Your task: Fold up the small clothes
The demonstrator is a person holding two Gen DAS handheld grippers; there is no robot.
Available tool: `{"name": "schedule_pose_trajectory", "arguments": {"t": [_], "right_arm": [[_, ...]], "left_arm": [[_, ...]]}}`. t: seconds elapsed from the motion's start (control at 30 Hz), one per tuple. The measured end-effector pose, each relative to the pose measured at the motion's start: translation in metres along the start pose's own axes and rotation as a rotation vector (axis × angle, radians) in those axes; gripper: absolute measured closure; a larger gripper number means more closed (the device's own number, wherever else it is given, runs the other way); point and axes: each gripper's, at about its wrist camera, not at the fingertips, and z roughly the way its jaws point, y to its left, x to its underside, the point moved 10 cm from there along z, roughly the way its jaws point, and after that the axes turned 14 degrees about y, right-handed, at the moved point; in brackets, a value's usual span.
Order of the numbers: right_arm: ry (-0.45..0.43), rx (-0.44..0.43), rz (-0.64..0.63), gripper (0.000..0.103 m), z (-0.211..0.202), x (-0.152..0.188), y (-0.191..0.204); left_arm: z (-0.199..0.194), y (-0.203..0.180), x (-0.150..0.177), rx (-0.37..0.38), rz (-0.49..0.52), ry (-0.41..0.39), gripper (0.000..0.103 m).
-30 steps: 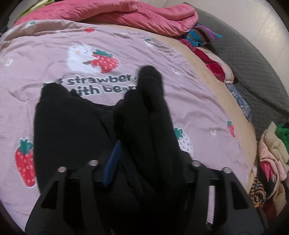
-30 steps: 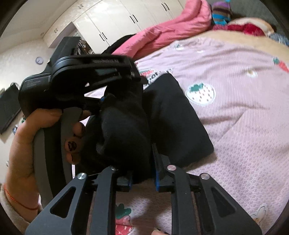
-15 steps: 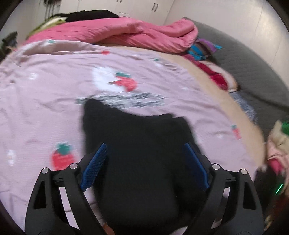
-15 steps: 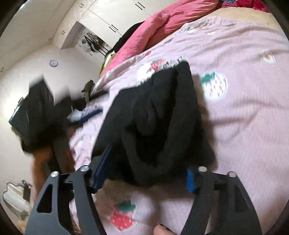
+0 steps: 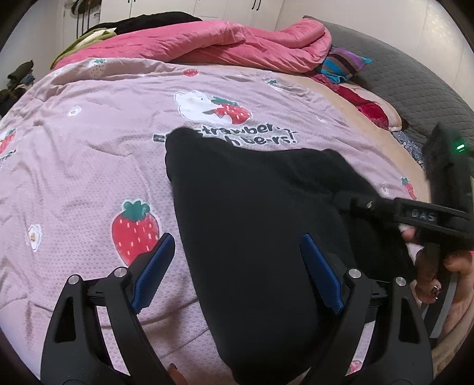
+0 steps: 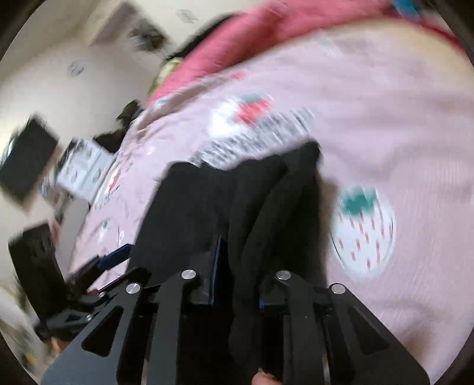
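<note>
Both wrist views look steeply down, close over the black garment (image 5: 260,225) on the bedspread (image 5: 89,154).

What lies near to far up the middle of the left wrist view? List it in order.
black garment → "strawberry" lettering → bear-and-strawberry print → pink quilt → white cupboard doors

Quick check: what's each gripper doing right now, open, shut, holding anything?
Left gripper: open, gripping nothing, above the black garment.
Right gripper: just closed, pinching a fold of the black garment.
</note>
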Motion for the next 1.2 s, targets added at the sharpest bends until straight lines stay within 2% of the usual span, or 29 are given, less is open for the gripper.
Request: {"name": "schedule_pose_trajectory", "arguments": {"t": [0.03, 0.13, 0.3, 0.4, 0.43, 0.5, 0.53, 0.57, 0.67, 0.77, 0.87, 1.0, 1.1, 1.2], "right_arm": [[-0.038, 0.027, -0.058, 0.086, -0.010, -0.004, 0.012], [-0.083, 0.038, -0.084, 0.086, -0.022, -0.009, 0.009], [-0.006, 0.079, 0.003, 0.085, 0.016, -0.003, -0.036], [-0.039, 0.036, 0.052, 0.074, 0.013, 0.005, -0.047], [-0.051, 0.040, 0.061, 0.067, 0.010, 0.008, -0.049], [-0.078, 0.052, 0.055, 0.065, -0.001, 0.012, -0.046], [-0.089, 0.058, 0.053, 0.061, -0.007, 0.015, -0.044], [-0.103, 0.059, 0.055, 0.049, -0.014, 0.017, -0.043], [-0.128, 0.030, 0.077, 0.036, -0.032, 0.030, -0.038], [-0.138, 0.066, 0.084, 0.036, -0.037, 0.044, -0.037], [-0.184, 0.121, 0.080, 0.036, -0.049, 0.057, -0.036], [-0.256, 0.085, 0.060, 0.036, -0.068, 0.069, -0.022], [-0.244, 0.075, 0.025, 0.036, -0.068, 0.073, -0.011], [-0.207, 0.092, 0.006, 0.044, -0.056, 0.073, -0.006]], "left_arm": [[-0.001, -0.001, 0.000, 0.000, 0.002, -0.004, 0.023], [0.002, -0.006, 0.001, 0.023, 0.004, 0.009, 0.023], [0.013, -0.013, 0.009, 0.033, 0.007, 0.041, 0.020], [0.017, -0.014, 0.013, 0.034, 0.008, 0.046, 0.020], [0.017, -0.014, 0.013, 0.037, 0.005, 0.045, 0.020], [0.017, -0.011, 0.014, 0.046, -0.007, 0.044, 0.020], [0.016, -0.011, 0.015, 0.051, -0.012, 0.043, 0.020], [0.015, -0.010, 0.015, 0.052, -0.015, 0.040, 0.020], [0.013, -0.010, 0.017, 0.060, -0.024, 0.035, 0.020], [0.009, -0.012, 0.019, 0.061, -0.024, 0.028, 0.020], [0.003, -0.015, 0.022, 0.052, -0.012, 0.020, 0.019], [-0.005, -0.019, 0.025, 0.044, 0.004, 0.009, 0.018], [-0.008, -0.019, 0.028, 0.048, 0.002, 0.009, 0.016], [-0.008, -0.019, 0.033, 0.052, -0.003, 0.015, 0.015]]}}
